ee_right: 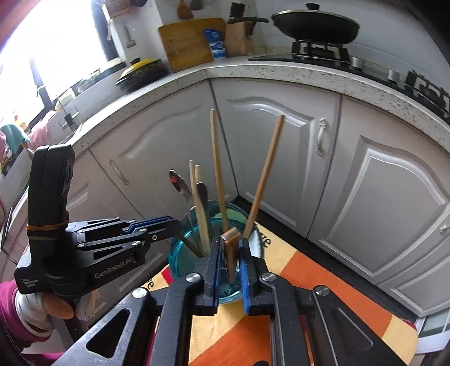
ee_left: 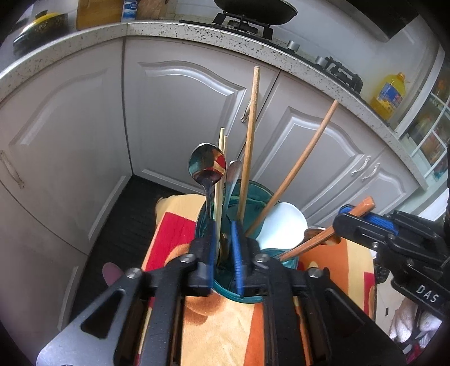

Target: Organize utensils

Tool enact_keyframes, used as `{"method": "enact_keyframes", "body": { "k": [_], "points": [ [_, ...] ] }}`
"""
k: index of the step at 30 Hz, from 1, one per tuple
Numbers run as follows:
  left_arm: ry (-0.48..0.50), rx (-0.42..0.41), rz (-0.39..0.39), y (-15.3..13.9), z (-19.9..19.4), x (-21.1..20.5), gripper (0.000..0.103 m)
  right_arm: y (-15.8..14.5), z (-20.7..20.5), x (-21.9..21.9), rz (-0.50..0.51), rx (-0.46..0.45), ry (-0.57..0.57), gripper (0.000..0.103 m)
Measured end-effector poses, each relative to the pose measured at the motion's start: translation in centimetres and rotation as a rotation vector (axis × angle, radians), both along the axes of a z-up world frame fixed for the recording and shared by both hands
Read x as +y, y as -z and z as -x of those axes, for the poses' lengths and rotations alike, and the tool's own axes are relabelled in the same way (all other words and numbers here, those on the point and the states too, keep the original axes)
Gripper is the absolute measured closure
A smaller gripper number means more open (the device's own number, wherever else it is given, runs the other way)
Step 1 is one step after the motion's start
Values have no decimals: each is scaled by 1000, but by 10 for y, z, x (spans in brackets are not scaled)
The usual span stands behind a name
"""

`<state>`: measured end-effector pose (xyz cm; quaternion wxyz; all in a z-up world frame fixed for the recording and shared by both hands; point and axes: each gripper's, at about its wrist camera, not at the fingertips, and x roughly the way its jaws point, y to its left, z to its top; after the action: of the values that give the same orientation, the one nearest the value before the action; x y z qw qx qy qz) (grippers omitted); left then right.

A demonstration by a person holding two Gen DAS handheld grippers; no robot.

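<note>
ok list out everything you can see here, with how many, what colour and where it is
Utensil holder: 1, teal, on the patterned cloth.
Metal spoons: 2, silver, upright in the holder.
Chopsticks: 2, pale wood, in the holder.
Long wooden handles: 2, brown, leaning in the holder.
White cup: 1, beside the holder.
Wooden spoon: 1, brown, in the right gripper.
Cloth: 1, orange, yellow and red, under the holder.
Wok: 1, black, on the stove.
Cutting board: 1, wood, on the counter.
Oil bottle: 1, yellow, on the counter.
Left gripper: black, blue fingers, at the holder's rim.
Right gripper: black, blue fingers, holding the spoon.
</note>
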<state>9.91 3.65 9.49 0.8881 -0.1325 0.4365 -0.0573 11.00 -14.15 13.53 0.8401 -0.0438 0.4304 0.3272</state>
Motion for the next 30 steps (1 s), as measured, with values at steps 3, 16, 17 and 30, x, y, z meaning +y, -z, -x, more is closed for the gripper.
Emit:
{"method": "enact_keyframes", "body": {
  "k": [3, 16, 17, 30],
  "points": [
    [-1, -9, 14, -1, 3, -1, 62, -4, 6, -9, -17, 1, 7, 76],
    [-29, -61, -70, -13, 33, -10, 61, -9, 41, -38, -40, -17, 65, 70],
    [-31, -69, -73, -15, 36, -10, 61, -8, 45, -39, -37, -19, 69, 70],
    [-34, -136, -124, -33, 80, -31, 61, -2, 83, -25, -36, -84, 131, 64]
  ]
}}
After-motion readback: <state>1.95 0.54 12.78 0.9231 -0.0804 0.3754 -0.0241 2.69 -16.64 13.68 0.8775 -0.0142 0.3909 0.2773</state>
